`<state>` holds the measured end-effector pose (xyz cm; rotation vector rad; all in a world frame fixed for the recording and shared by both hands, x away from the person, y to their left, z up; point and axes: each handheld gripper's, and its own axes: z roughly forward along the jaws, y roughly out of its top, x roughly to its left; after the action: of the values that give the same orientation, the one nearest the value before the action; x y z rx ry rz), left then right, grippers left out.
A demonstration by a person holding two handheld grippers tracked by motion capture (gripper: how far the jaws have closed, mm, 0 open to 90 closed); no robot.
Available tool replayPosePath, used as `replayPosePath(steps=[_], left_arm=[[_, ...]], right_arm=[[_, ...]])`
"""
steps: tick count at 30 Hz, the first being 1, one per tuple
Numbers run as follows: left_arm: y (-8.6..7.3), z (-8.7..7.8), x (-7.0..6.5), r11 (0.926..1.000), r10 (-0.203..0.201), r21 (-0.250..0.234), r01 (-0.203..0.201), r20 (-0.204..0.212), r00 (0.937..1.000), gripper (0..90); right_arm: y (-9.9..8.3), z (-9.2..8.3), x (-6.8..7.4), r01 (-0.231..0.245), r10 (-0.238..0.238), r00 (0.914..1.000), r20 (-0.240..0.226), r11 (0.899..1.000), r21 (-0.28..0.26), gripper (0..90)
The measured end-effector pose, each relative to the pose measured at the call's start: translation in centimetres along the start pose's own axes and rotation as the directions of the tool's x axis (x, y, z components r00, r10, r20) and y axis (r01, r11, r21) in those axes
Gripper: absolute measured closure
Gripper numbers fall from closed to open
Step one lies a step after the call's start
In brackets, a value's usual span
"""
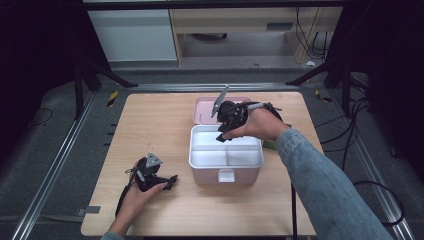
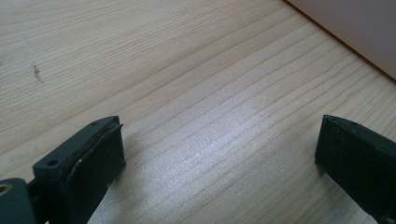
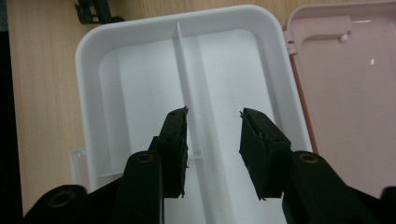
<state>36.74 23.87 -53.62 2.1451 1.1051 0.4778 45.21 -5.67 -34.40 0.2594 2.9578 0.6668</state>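
Note:
A pink box [image 1: 207, 178] stands mid-table with a white divided tray [image 1: 192, 150] set in its top, and nothing lies in the tray. Its pink lid [image 1: 204, 107] lies open behind it. My right gripper [image 1: 221, 137] hangs over the tray's far edge. In the right gripper view that gripper [image 3: 214, 114] is open with nothing between its fingers, above the tray [image 3: 88, 51] and its divider [image 3: 183, 65], with the lid [image 3: 345, 93] to the right. My left gripper [image 1: 172, 181] rests on the wood left of the box. It [image 2: 222, 128] is wide open and holds nothing.
The wooden table [image 1: 150, 125] has bare room on its left half and along the front. A small green thing [image 1: 270, 145] shows beside the box under the right forearm. A corner of the pink box [image 2: 355, 28] lies just beyond the left gripper's jaws. Dark cables trail off both grippers.

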Motion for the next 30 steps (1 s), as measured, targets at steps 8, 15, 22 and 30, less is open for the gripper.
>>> replayPosePath(steps=[8,15,22,30], left_arm=[[-0.1,-0.1,0.0,1.0,0.0,0.003,0.0,-0.002,1.0,0.6],[-0.1,-0.1,0.0,1.0,0.0,0.003,0.0,-0.003,1.0,0.6],[-0.1,-0.1,0.0,1.0,0.0,0.003,0.0,-0.003,1.0,0.6],[-0.1,-0.1,0.0,1.0,0.0,0.003,0.0,-0.003,1.0,0.6]], right_arm=[[0.1,1.7,0.3,0.051,-0.05,0.9985,-0.021,0.997,0.061,67.4],[0.3,2.7,0.3,0.081,-0.078,0.9964,-0.035,0.992,0.097,70.0],[0.3,3.7,0.4,0.117,-0.111,0.9926,-0.05,0.982,0.146,72.8],[0.3,4.2,0.2,0.136,-0.126,0.9896,-0.071,0.977,0.163,76.8]])
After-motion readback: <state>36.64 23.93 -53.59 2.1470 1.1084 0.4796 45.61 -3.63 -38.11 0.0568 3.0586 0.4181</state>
